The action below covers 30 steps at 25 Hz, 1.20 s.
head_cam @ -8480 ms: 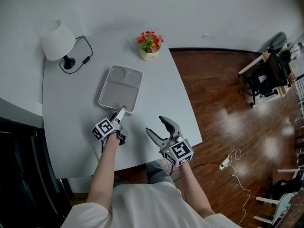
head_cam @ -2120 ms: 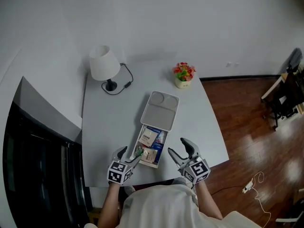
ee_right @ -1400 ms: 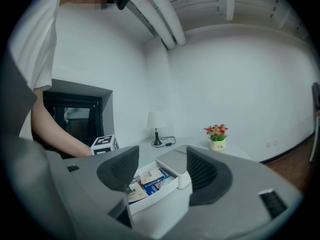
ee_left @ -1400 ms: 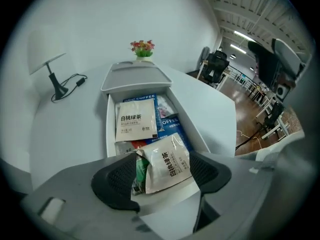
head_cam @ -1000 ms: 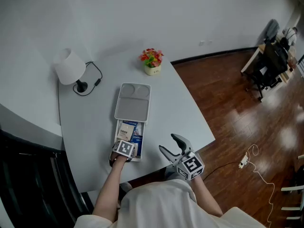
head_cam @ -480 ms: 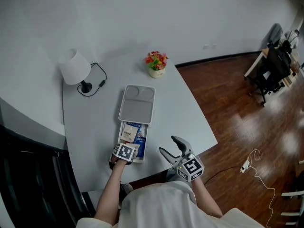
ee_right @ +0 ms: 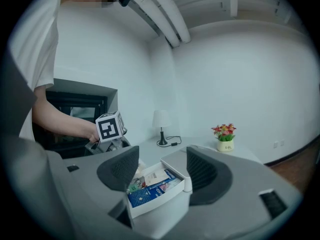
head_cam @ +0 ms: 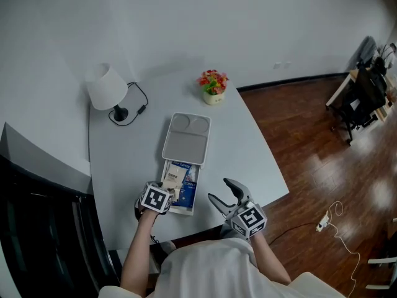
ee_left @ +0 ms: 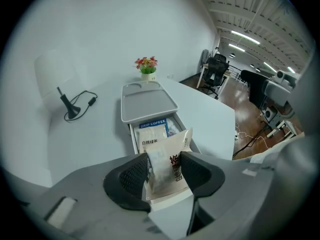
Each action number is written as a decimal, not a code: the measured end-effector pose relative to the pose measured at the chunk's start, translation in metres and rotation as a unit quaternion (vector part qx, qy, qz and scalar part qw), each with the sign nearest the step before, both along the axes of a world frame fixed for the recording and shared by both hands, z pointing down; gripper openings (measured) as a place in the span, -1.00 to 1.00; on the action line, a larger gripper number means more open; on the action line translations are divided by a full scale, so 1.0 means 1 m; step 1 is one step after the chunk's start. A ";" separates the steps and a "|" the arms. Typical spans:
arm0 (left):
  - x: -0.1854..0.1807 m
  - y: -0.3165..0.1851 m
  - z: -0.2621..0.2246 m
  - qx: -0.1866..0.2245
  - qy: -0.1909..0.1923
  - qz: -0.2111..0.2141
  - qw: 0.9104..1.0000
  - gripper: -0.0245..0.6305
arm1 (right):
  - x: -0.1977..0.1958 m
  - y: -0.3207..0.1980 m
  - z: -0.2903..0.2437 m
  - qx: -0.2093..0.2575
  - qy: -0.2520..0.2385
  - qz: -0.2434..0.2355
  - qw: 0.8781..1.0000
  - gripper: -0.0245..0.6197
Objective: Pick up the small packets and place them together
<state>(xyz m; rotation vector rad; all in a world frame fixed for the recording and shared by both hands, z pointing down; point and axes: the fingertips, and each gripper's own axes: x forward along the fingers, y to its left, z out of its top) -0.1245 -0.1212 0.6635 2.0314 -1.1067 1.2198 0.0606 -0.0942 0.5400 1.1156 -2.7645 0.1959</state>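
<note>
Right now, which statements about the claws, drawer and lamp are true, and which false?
1. The left claw grips a pale packet. True; its jaws have just been closing, with the packet between them.
2. The right claw holds a packet. False; its jaws stand apart, empty.
3. The white drawer is open with packets inside. True.
4. The lamp stands on the tray. False; it stands on the table, apart from the tray.

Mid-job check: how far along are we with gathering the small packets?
Done: the drawer is open. In hand: the left tongs have just been closing and now pinch a white packet, held above the drawer. Left: several packets lie in the drawer, and none shows on the bare table, so no pile is started. The right tongs are open and empty beside the drawer.
</note>
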 end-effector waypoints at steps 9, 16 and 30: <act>-0.016 -0.074 -0.024 0.025 -0.022 0.013 0.999 -0.28 | 0.012 -0.012 0.002 -0.004 0.003 0.015 1.000 -0.02; -0.014 -0.150 -0.019 0.022 -0.027 0.034 0.999 -0.26 | 0.025 -0.022 0.006 -0.013 0.013 0.030 0.999 -0.02; -0.002 -0.203 0.040 -0.036 -0.025 0.029 0.999 -0.19 | 0.046 -0.035 0.014 -0.030 0.038 0.053 0.997 -0.02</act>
